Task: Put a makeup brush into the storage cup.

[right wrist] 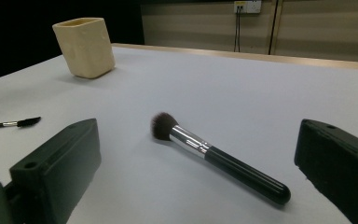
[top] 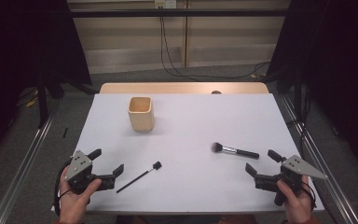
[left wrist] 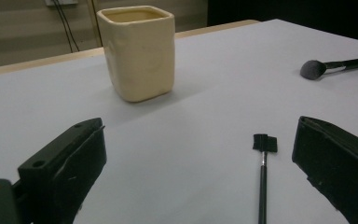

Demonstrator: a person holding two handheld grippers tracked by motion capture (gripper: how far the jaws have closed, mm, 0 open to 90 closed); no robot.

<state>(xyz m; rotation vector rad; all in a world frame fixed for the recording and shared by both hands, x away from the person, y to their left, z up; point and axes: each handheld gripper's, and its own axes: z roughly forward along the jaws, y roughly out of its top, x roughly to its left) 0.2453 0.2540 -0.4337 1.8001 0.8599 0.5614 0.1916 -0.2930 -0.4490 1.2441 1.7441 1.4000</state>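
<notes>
A cream square cup [top: 141, 113] [left wrist: 139, 51] [right wrist: 86, 46] stands upright on the white table [top: 191, 116], left of centre toward the back. A thin black brush with a small flat head [top: 139, 177] [left wrist: 263, 172] [right wrist: 10, 123] lies near the front left, just right of my left gripper [top: 106, 161] [left wrist: 200, 161], which is open and holds nothing. A thick powder brush with a silver collar and black handle [top: 235, 150] [right wrist: 216, 156] [left wrist: 333, 66] lies at the front right, just ahead of my right gripper [top: 262, 162] [right wrist: 200, 163], also open with nothing between its jaws.
The table has a wooden strip [top: 184, 88] along its far edge. Metal rails [top: 23, 163] run along both sides on the floor, and cables [top: 177, 70] trail behind the table. A hand holds each gripper at the table's front edge.
</notes>
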